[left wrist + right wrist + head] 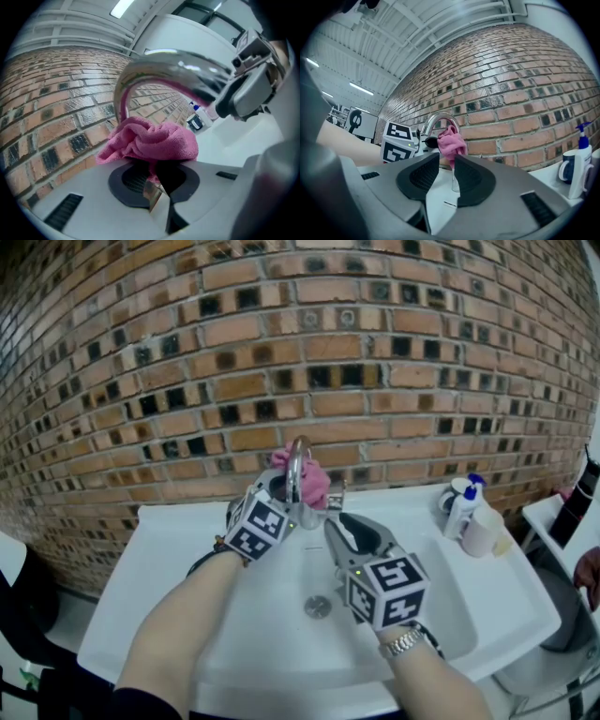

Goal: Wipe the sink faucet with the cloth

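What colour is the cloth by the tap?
Pink. The cloth shows best in the left gripper view.

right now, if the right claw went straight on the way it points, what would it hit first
Most likely the pink cloth at the faucet, though depth is unclear.

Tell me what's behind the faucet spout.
The pink cloth, gripped by the left gripper, is bunched behind the chrome faucet spout, with the brick wall beyond. Cloth and gripper cover the spout's foot, so that part cannot be seen.
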`<action>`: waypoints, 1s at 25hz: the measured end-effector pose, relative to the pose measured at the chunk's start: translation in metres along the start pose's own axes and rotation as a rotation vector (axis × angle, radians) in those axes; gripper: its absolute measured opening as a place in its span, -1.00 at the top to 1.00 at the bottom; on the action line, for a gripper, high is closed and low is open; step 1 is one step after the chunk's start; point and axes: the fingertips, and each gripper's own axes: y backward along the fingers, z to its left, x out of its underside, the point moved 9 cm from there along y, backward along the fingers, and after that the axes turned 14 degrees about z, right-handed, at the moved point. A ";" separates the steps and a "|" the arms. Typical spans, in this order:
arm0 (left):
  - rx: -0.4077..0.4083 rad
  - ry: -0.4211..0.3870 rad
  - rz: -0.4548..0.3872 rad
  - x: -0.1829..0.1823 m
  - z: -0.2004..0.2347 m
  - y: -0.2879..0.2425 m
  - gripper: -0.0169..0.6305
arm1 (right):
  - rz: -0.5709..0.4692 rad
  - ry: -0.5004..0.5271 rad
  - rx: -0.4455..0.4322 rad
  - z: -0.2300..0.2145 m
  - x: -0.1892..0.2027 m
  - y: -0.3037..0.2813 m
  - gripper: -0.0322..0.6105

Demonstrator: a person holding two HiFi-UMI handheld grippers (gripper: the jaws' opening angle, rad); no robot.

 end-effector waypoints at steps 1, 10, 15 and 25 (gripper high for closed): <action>0.015 -0.009 0.012 0.003 -0.004 -0.003 0.81 | 0.001 0.000 0.000 0.000 0.000 0.000 0.54; 0.037 0.037 0.042 0.022 -0.015 -0.007 0.82 | 0.005 0.002 -0.003 0.000 0.001 -0.001 0.54; 0.039 0.063 0.049 0.030 -0.022 -0.005 0.82 | 0.011 0.002 0.001 -0.001 0.002 -0.002 0.54; 0.099 0.033 0.128 0.056 -0.047 -0.008 0.82 | 0.015 0.002 0.004 -0.001 0.003 -0.003 0.54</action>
